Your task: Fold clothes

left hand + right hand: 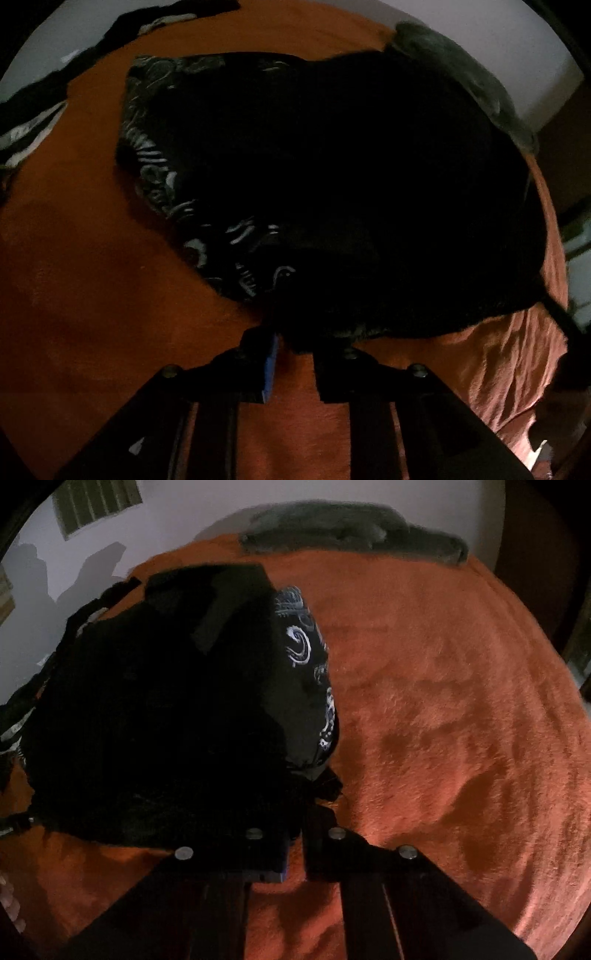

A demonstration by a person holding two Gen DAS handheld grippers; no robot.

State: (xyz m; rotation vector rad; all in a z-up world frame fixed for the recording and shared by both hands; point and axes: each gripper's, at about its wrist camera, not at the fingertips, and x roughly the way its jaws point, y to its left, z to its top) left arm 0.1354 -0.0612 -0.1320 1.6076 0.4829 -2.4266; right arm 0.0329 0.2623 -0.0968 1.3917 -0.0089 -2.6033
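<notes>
A black garment (332, 166) with a white swirl print lies bunched on an orange blanket (74, 258). In the left wrist view its near edge reaches down between my left gripper's (295, 343) fingertips, which stand a little apart, and the dark cloth fills that narrow gap. In the right wrist view the same garment (147, 720) fills the left half. Its printed corner is gathered into a knot at my right gripper (301, 823), whose fingers are shut on it just above the blanket (443, 701).
A grey folded cloth (461, 59) lies at the blanket's far edge (351, 528). More black-and-white clothes (37, 110) sit at the upper left. A wrinkled part of the blanket (509, 369) shows at the lower right. A person's fingers (9, 904) show at the left edge.
</notes>
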